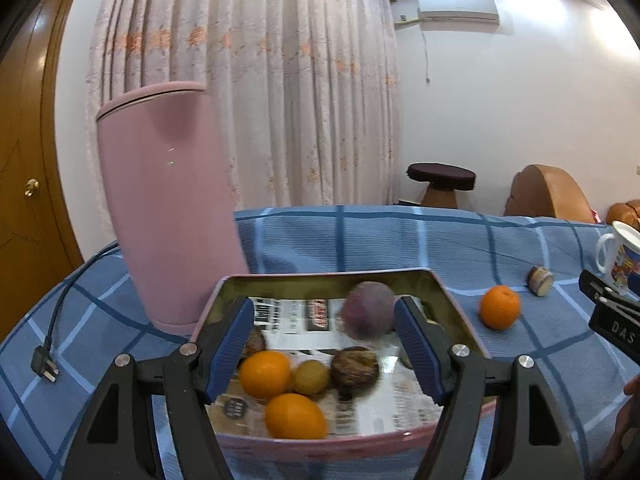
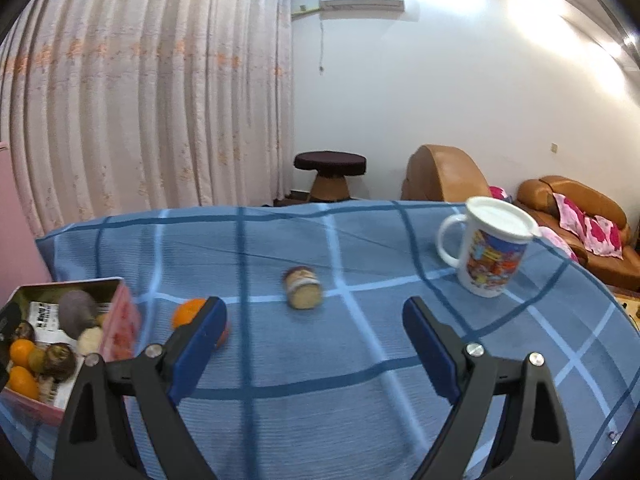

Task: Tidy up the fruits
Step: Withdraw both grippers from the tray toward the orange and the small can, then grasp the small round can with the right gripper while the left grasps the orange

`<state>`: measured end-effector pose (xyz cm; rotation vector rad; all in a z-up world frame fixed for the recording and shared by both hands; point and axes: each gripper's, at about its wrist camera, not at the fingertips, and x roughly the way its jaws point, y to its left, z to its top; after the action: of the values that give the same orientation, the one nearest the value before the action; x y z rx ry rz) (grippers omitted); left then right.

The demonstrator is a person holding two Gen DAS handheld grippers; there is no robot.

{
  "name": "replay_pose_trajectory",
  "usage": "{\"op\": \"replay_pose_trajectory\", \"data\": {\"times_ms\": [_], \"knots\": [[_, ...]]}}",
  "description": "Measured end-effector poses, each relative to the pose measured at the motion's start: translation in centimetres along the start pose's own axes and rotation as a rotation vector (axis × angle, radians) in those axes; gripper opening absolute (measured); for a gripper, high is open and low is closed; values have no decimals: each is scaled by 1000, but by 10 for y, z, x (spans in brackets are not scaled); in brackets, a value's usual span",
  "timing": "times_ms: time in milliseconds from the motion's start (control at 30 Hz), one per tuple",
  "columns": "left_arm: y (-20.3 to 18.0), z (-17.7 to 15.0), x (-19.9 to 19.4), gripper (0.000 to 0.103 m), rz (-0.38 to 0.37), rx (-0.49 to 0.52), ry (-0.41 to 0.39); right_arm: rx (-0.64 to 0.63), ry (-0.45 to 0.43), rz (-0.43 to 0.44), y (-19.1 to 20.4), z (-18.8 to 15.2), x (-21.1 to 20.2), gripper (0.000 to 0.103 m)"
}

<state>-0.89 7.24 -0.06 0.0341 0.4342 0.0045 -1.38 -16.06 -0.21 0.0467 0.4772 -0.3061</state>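
A pink tin box lined with printed paper holds two oranges, a purple fruit, a dark brown fruit and a small yellowish one. My left gripper hangs open over the box, nothing between its blue pads. Right of the box an orange lies on the blue checked cloth, and farther right a small cut brown piece. My right gripper is open above bare cloth; its left finger partly hides the loose orange.
A tall pink cylinder appliance stands left of the box, its black cord and plug on the cloth. A white lidded picture mug stands at the right. The table's far edge runs behind; a stool and sofas lie beyond.
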Motion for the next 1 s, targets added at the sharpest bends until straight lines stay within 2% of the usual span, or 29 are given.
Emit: {"op": "replay_pose_trajectory", "data": {"times_ms": [167, 367, 533, 733, 867, 967, 1000], "knots": [[-30, -1, -5, 74, -45, 26, 0, 27, 39, -23, -31, 2, 9, 92], [-72, -1, -7, 74, -82, 67, 9, 95, 109, -4, -64, 2, 23, 92], [-103, 0, -4, 74, -101, 93, 24, 97, 154, 36, -72, 3, 36, 92], [-132, 8, 9, 74, -110, 107, 37, 74, 245, 180, -67, 9, 69, 79], [-138, 11, 20, 74, -117, 103, 66, 30, 259, 269, -49, 21, 88, 79], [-134, 12, 26, 74, -126, 76, 96, -37, 282, 277, -28, 29, 106, 75], [-133, 11, 27, 74, -126, 69, 99, -50, 302, 273, -23, 30, 113, 71]]}}
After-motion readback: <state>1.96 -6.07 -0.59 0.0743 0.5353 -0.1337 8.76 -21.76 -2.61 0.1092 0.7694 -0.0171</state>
